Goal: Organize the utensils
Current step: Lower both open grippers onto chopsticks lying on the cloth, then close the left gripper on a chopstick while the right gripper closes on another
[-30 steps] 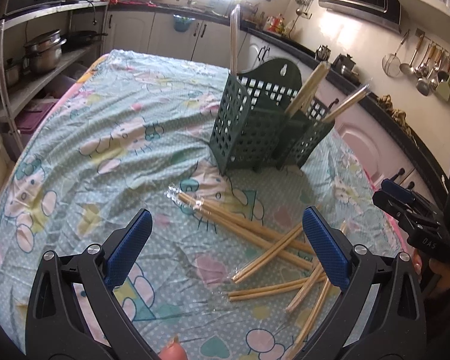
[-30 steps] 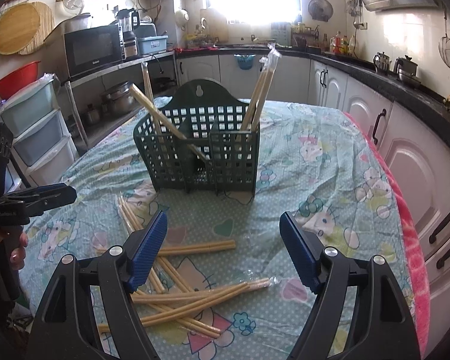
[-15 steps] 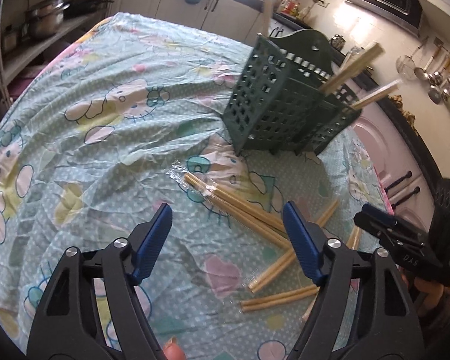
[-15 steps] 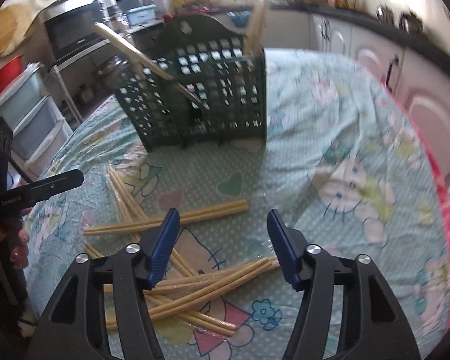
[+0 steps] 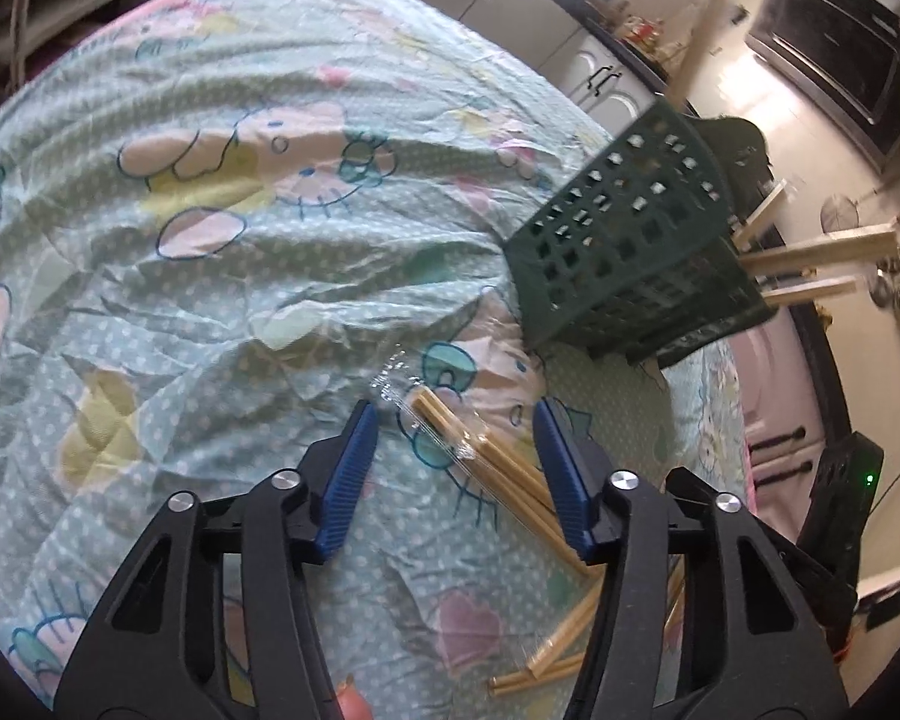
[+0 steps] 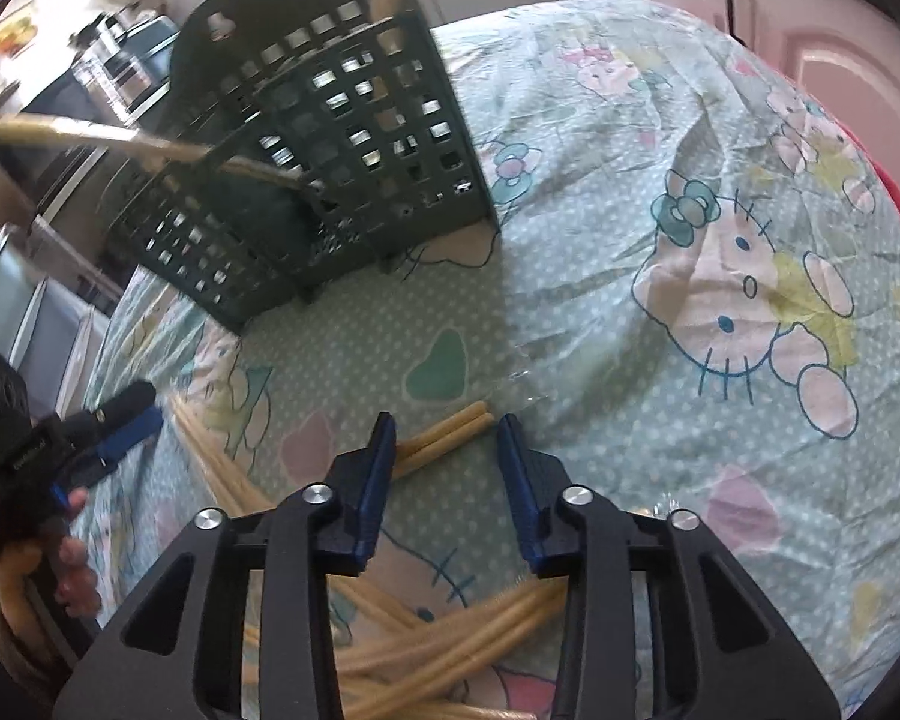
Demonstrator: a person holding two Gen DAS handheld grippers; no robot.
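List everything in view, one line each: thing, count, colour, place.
Utensil basket: one, dark green, far end of the table, wrapped chopsticks sticking out.
Loose wrapped chopstick pairs: several, exact count unclear, pale wood, scattered before the basket.
Tablecloth: one, mint with cartoon cats, covering the table.
Cabinets: white and pink, along the walls.
Left tongs: blue pads, jaws just closing, astride one wrapped pair, not pressing.
Right tongs: blue pads, jaws just closing over a pair's end.

Left gripper [image 5: 455,420]: black skeletal plastic arms with triangular cut-outs, ribbed blue pads [image 5: 353,468], silver screw heads. Right gripper [image 6: 447,433]: identical build (its body shows a green indicator light in the left view).
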